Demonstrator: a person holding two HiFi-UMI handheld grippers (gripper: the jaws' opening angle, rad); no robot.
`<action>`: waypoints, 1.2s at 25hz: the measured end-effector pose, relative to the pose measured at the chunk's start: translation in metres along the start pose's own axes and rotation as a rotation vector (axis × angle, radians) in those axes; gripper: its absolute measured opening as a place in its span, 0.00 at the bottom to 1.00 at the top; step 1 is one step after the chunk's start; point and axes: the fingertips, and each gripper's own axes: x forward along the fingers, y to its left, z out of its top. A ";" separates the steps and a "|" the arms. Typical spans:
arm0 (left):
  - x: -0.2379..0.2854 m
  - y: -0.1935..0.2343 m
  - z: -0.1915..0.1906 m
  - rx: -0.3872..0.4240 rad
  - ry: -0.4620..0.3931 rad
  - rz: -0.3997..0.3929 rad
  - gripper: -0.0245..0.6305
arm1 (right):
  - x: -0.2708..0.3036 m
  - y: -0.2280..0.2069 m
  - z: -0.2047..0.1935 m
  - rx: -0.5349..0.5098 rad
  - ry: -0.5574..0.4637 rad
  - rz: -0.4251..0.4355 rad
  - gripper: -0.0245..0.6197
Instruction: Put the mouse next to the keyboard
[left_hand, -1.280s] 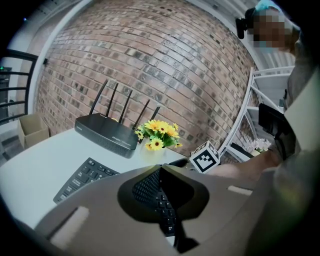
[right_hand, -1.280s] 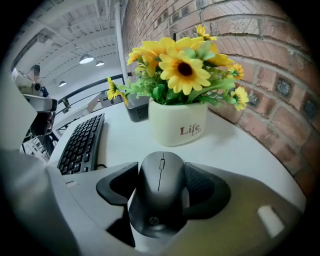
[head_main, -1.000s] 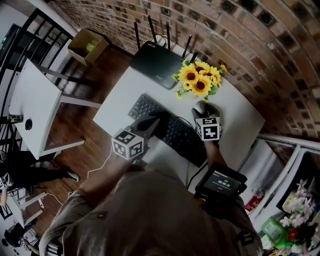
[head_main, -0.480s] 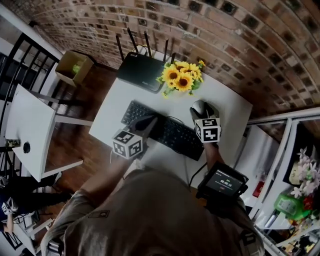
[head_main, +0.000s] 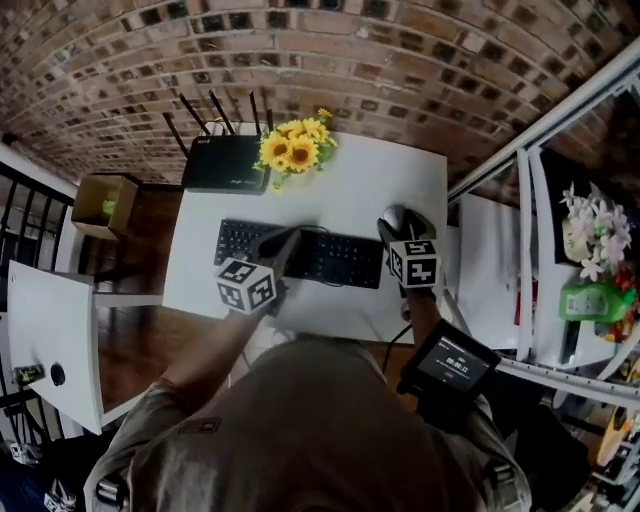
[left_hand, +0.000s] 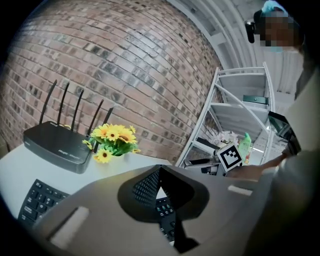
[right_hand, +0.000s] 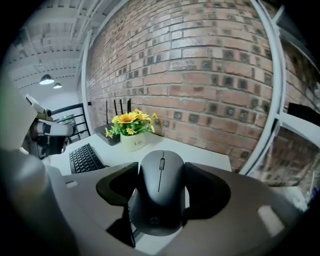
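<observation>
A dark grey mouse (head_main: 396, 214) lies on the white desk (head_main: 400, 165) just off the right end of the black keyboard (head_main: 330, 258). My right gripper (head_main: 400, 224) is shut on it. In the right gripper view the mouse (right_hand: 160, 190) fills the gap between the jaws, which press on both its sides, and the keyboard (right_hand: 85, 159) lies to its left. My left gripper (head_main: 290, 240) hovers over the middle of the keyboard. Its jaws are shut with nothing between them (left_hand: 160, 170), and keyboard keys (left_hand: 37, 197) show beneath.
A pot of yellow sunflowers (head_main: 295, 148) and a black router (head_main: 225, 163) with antennas stand along the desk's far edge by the brick wall. A white shelf unit (head_main: 560, 250) is close on the right. A cardboard box (head_main: 100, 205) sits on the floor to the left.
The head view has swung, so the desk sits differently in the picture. Both grippers keep their places over the keyboard and around the mouse.
</observation>
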 end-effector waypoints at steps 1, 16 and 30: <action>0.002 -0.005 -0.001 0.006 0.007 -0.018 0.04 | -0.009 -0.005 -0.007 0.018 0.003 -0.022 0.51; 0.010 -0.038 -0.021 0.068 0.112 -0.097 0.04 | -0.050 -0.036 -0.110 0.242 0.100 -0.158 0.51; -0.002 -0.017 -0.034 0.044 0.122 -0.003 0.04 | -0.007 -0.043 -0.167 0.282 0.227 -0.151 0.51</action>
